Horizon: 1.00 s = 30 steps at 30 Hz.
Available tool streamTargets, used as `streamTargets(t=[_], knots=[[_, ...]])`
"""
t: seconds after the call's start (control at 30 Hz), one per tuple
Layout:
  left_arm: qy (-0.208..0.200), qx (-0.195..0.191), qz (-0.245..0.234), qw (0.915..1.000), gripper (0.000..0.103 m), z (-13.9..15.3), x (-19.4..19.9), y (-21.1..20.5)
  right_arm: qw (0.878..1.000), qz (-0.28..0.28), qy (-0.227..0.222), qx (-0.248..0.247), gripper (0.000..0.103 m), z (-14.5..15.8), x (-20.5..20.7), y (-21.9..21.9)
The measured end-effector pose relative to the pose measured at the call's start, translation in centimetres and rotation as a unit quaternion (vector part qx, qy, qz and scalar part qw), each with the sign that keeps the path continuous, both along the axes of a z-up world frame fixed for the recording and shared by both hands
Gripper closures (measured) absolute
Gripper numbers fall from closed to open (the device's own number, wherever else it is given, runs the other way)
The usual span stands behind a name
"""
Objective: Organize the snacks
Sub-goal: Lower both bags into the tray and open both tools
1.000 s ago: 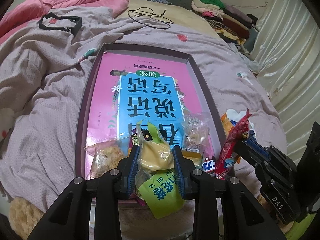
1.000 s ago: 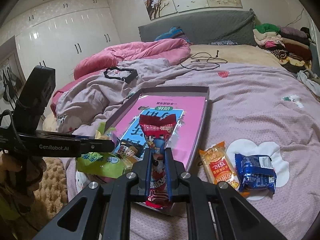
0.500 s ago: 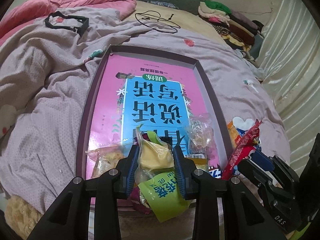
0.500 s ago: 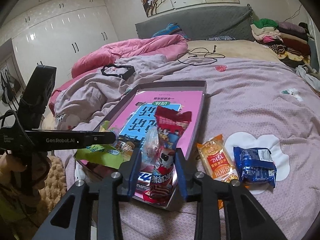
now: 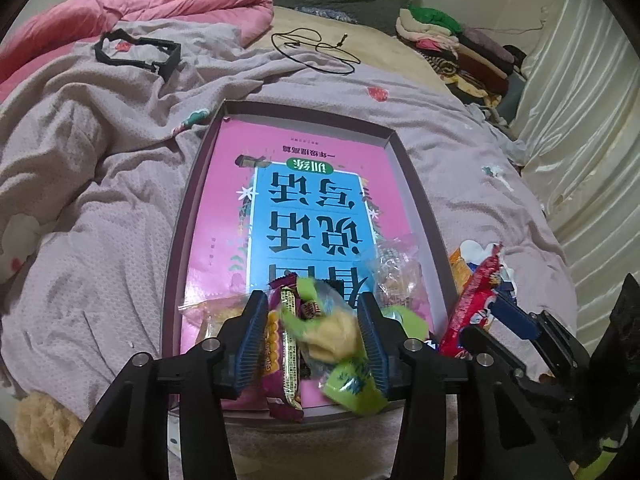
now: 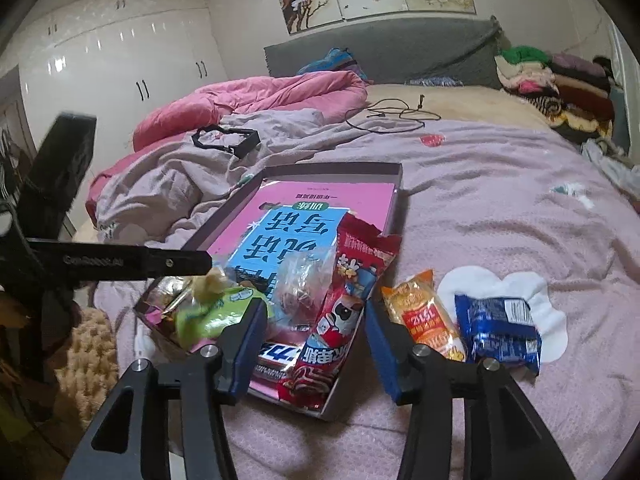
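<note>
Pink, blue and purple all over this bed!
Pink book with a blue panel sits in the dark purple box; red packet, orange packet, blue packet, lime-green packet, lilac dotted bedspread.

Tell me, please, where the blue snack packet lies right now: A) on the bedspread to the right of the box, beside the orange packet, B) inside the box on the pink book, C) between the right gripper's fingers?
A: the blue packet lies on the bedspread beside the orange packet, outside the box.
</note>
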<state>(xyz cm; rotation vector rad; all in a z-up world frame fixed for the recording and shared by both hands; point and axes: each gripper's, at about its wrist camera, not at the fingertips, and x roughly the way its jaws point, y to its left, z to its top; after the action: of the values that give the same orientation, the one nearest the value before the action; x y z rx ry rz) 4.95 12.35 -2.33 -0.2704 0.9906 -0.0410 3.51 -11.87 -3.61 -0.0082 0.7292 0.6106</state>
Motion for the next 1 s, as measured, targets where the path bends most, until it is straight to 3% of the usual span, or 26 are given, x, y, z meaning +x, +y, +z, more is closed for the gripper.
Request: streamTargets(t=[0.33, 0.5, 1.0], knots=[[-0.008, -0.003, 0.004, 1.0, 0.048, 0.6, -0.3, 0.3, 0.999, 0.031, 0.01, -0.026, 0.051, -1.3, 0.1, 1.9], [-0.015, -0.004, 0.004, 0.9999, 0.039, 1.1, -0.4, 0.2, 1.0, 0.014, 0.003, -0.023, 0.045, -1.0, 0.1, 1.3], [-0.028, -0.006, -0.015, 0.9995, 0.035, 2.6, -0.8, -1.5, 1.0, -0.024, -0.003, 0.013, 0.043, 1.0, -0.6, -3.0]])
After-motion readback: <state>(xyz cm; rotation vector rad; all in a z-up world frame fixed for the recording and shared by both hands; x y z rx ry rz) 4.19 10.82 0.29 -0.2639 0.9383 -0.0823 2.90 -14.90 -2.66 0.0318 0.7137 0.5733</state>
